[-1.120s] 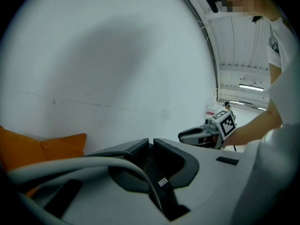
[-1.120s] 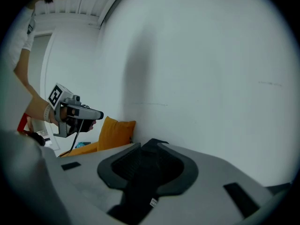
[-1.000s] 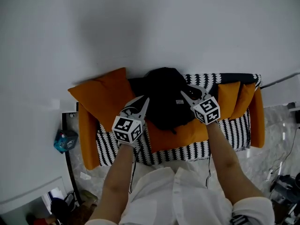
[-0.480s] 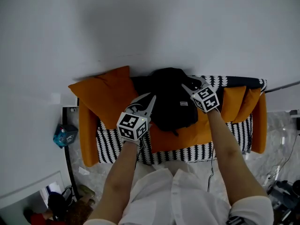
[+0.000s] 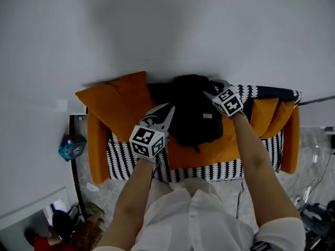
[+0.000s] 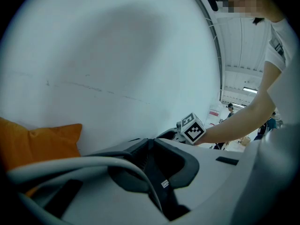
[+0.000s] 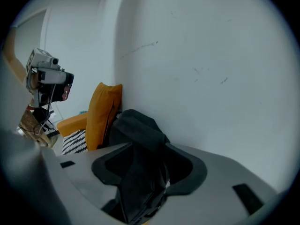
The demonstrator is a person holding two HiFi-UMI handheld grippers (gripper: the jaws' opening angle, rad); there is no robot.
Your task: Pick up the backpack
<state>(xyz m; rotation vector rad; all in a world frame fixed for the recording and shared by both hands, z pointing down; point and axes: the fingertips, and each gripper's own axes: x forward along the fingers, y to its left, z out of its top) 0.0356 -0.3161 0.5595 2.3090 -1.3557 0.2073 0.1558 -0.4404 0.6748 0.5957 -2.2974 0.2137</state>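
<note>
- Your right gripper (image 5: 213, 89) sits at the upper right edge of the black backpack (image 5: 192, 111). The bag leans at the centre of the head view on the striped sofa (image 5: 209, 170), against the wall (image 5: 172, 30). It lies between the big orange cushion (image 5: 116, 104) on the left and the smaller orange cushions (image 5: 267, 111) on the right.
- That gripper's fingers have just been opening and now stand spread wide. Dark backpack cloth lies between them but is not pinched.
- If you close there on a loose fold instead of a handle or strap, the cloth may slide out once the bag's weight comes on. Neither gripper view shows me a handle.
- Your left gripper (image 5: 168, 110) is clenched on nothing, just beside the bag's left edge. Closed like that it cannot share the load, so a lift by the right alone may let the bag swing or tip towards the left of the frame.
- Nudging with those clenched fingers could shove the bag into the big cushion.
- The wall is close behind the bag. Driving the right fingers deeper could jam their tips against the sofa back.
</note>
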